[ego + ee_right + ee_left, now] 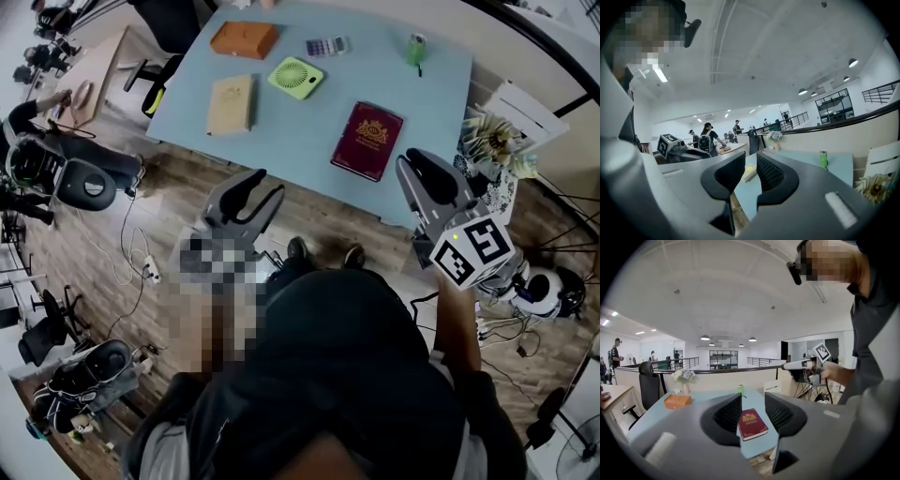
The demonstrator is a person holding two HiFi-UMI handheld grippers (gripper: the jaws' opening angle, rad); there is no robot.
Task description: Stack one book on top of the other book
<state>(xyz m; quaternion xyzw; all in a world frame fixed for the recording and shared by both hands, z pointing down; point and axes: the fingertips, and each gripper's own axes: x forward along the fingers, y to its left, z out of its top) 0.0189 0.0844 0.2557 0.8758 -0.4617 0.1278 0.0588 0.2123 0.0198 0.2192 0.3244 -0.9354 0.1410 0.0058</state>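
Note:
Two books lie flat and apart on the light blue table (422,103): a maroon book (367,141) with a gold crest near the front edge, and a tan book (231,104) to its left. Both grippers hang in the air in front of the table, off its surface. My left gripper (262,187) is open and empty; the maroon book (752,423) shows through its gap. My right gripper (417,161) is also open and empty, with the tan book (750,173) far off between its jaws.
An orange box (245,39), a green round fan (296,77), a calculator (327,45) and a green can (416,49) sit on the table's far half. Flowers (492,136) stand off its right end. An office chair (159,75) is at the left end.

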